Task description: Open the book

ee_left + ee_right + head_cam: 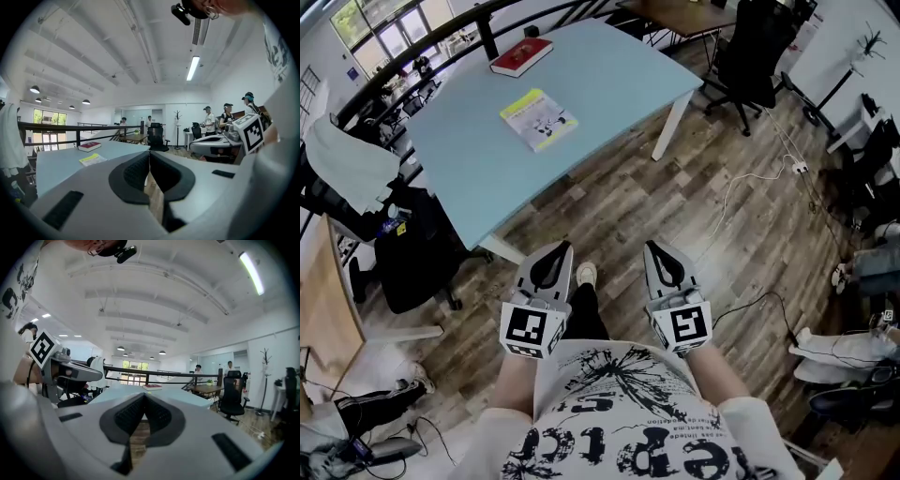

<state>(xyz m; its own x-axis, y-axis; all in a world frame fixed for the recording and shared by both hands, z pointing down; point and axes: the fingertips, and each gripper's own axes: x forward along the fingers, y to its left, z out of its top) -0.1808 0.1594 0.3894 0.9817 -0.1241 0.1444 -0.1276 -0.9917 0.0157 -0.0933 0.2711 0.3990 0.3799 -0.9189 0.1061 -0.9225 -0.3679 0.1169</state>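
Left gripper [559, 249] and right gripper [655, 247], jaws pressed together and empty, were off the table [609, 80]; yellow book [539, 119] lay closed on it.

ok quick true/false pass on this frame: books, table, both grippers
1. A yellow book and a red book both lie on the light blue table. True.
2. The yellow book is open. False: it is closed, cover up.
3. The left gripper holds the yellow book. False: its jaws are shut on nothing, over the wooden floor, short of the table.
4. The right gripper has its jaws together and is empty. True.
5. The red book lies farther from the person than the yellow one. True.
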